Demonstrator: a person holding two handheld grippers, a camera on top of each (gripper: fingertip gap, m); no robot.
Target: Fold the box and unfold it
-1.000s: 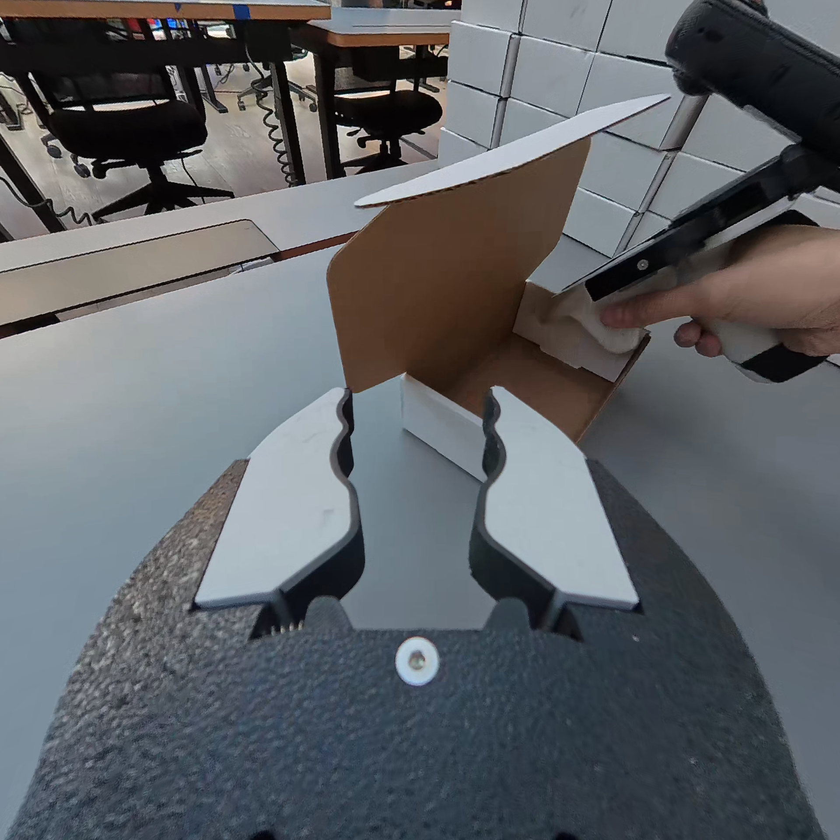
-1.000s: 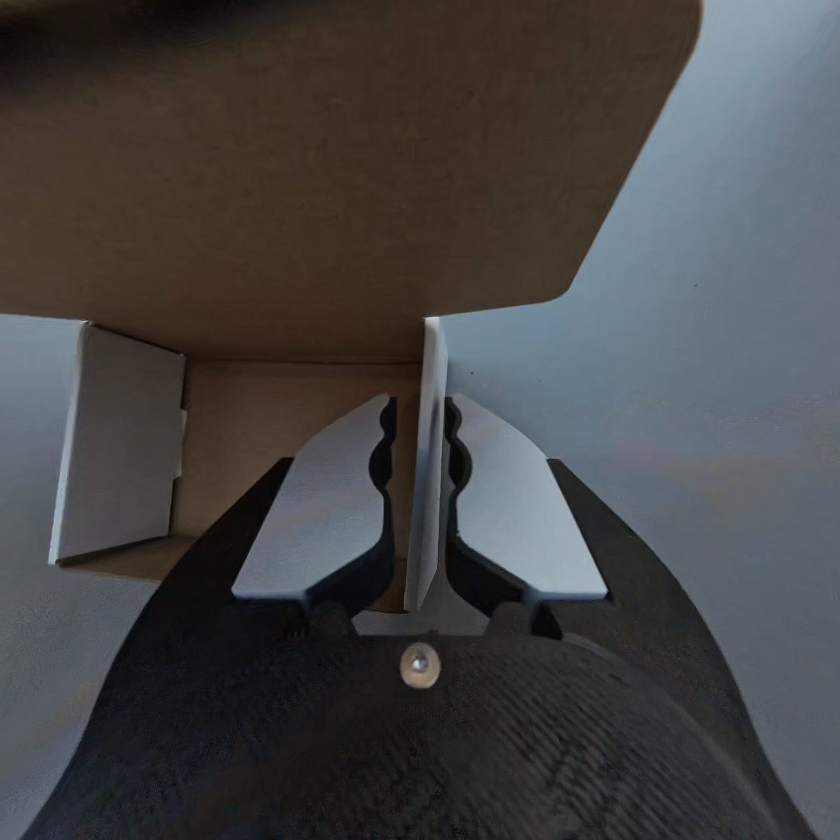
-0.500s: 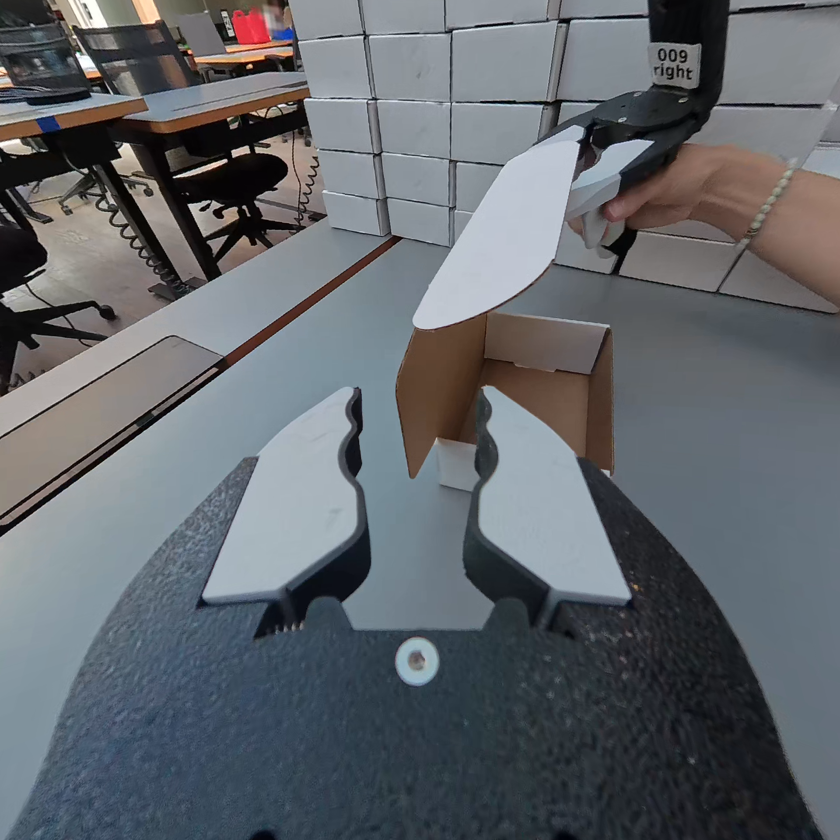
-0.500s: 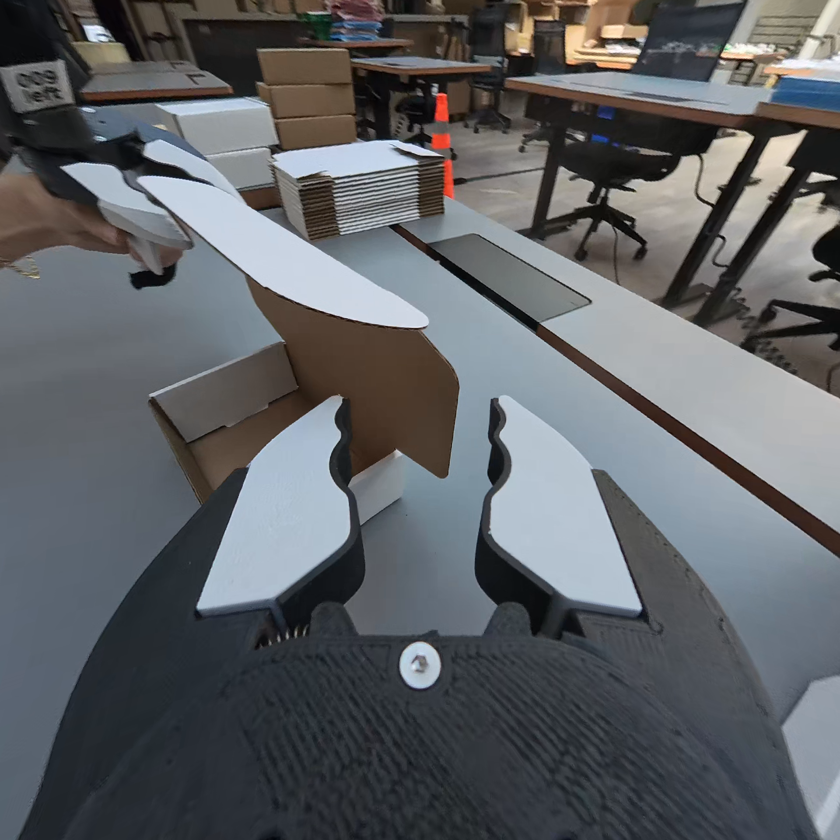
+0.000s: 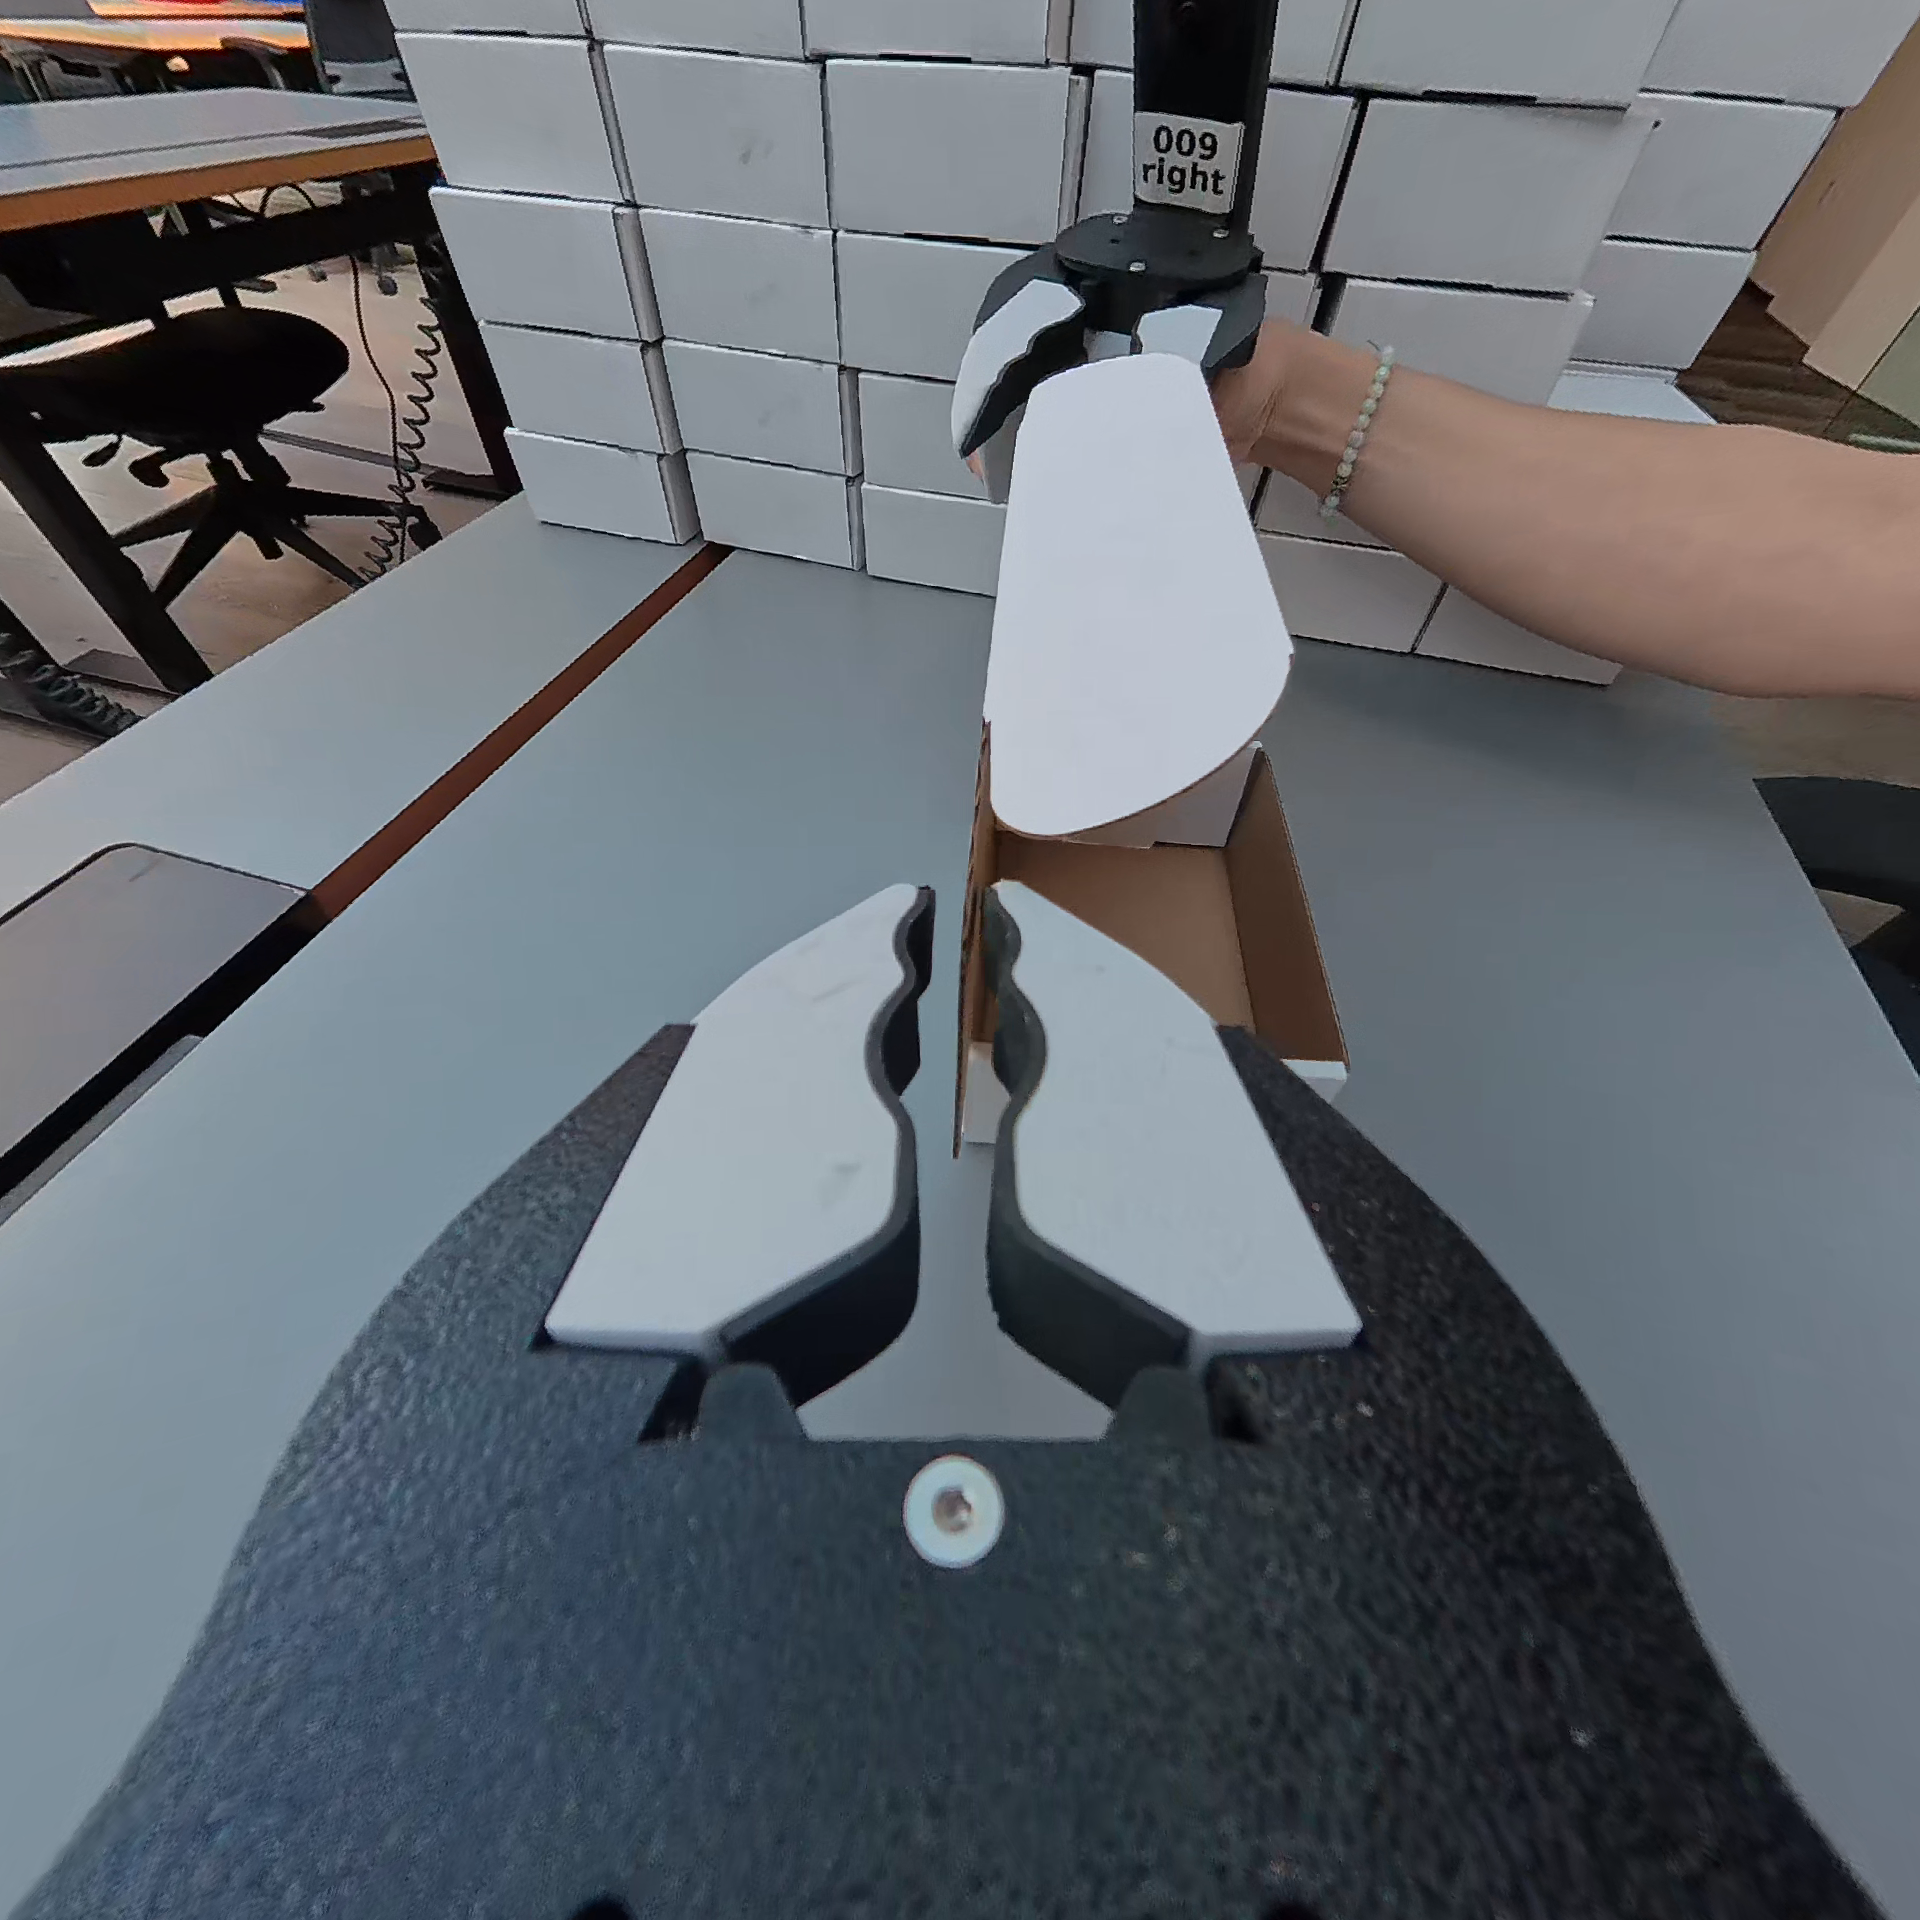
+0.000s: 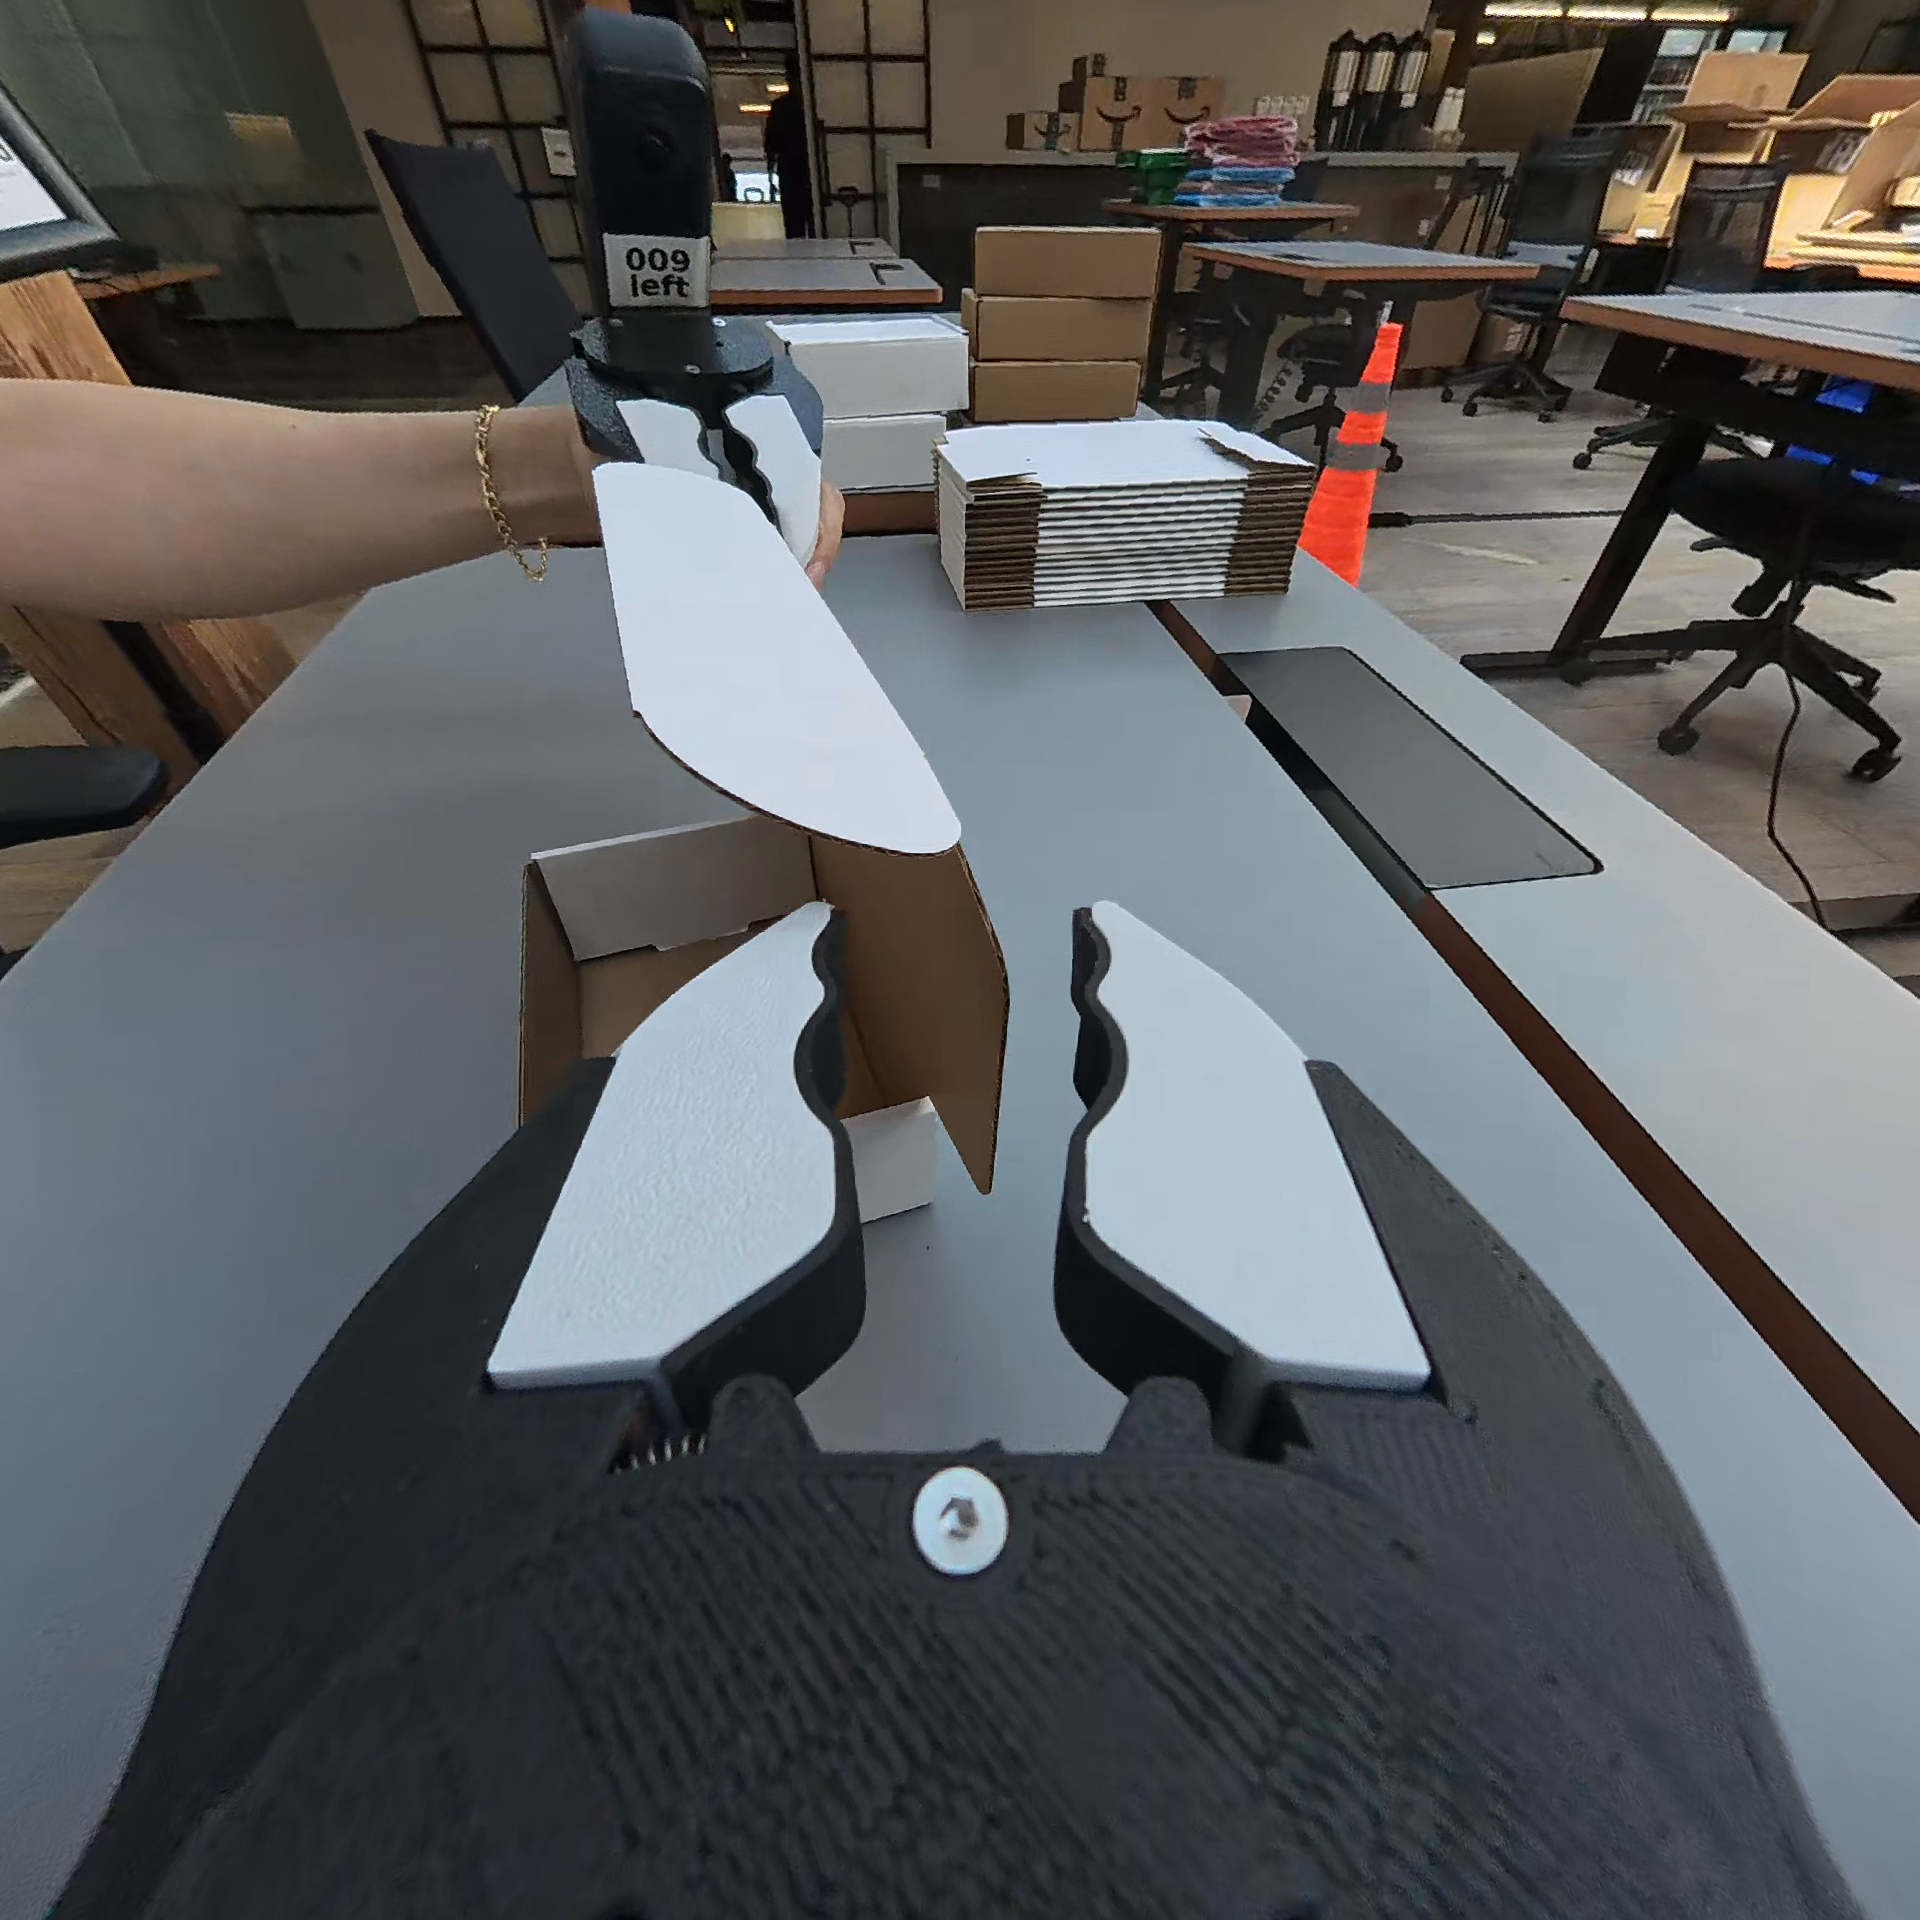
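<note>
The box sits open on the grey tabletop, near the middle of both views. It is brown inside and white outside. Its lid panel stands upright along one side, and the white rounded flap at the top of the lid is bent over and slants up and away from the box.

In the left wrist view the left tongs are drawn almost together, with only a narrow slit between them. The thin edge of the upright lid panel lines up with that slit at the tips. I cannot tell whether they actually pinch the cardboard. In the right wrist view the left tongs appear at the upper left, just behind the far end of the flap.

The right tongs are spread well apart and grip nothing. In that frame the near edge of the lid panel falls between them, closer to the finger on the left of the picture. In the left wrist view they show in the upper middle, partly behind the top of the flap.

A wall of stacked white boxes fills the top of the left view. A pile of flat cardboard blanks lies on the far end of the tabletop, and an orange cone stands beyond it.
</note>
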